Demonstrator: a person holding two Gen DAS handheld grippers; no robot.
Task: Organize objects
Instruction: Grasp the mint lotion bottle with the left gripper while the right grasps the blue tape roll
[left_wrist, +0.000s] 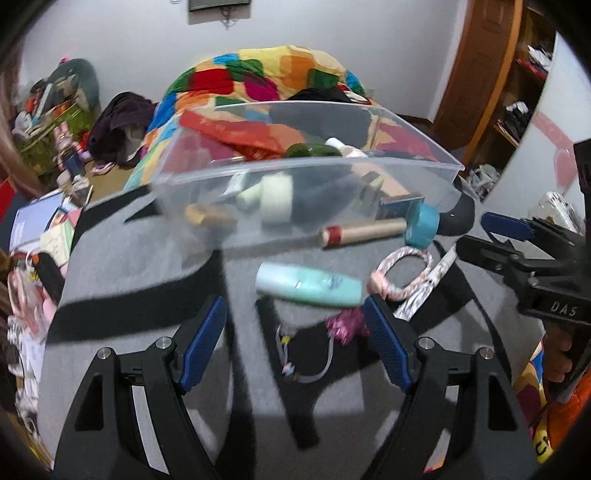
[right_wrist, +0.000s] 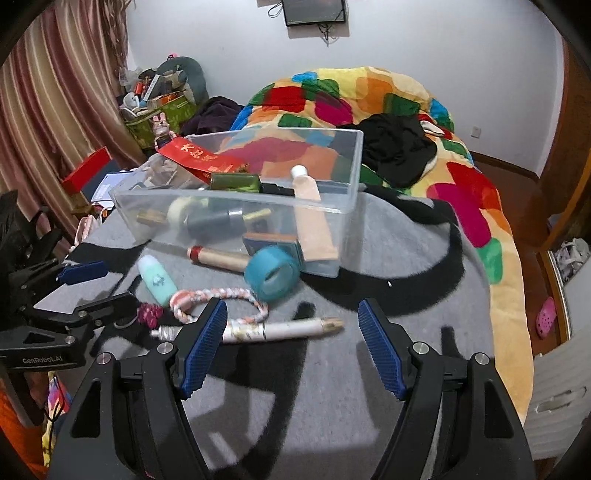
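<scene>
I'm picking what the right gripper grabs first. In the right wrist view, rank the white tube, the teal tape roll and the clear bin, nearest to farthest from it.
1. White tube, lying crosswise just ahead of the right gripper.
2. Teal tape roll, beyond the tube, against the bin's front.
3. Clear bin, farthest, behind the tape roll.

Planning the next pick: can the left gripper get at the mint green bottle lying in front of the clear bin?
Probably yes. The left gripper is open, the mint green bottle lies just ahead of its fingers on the grey blanket, nothing on top; the rope ring crowds one end.
</scene>
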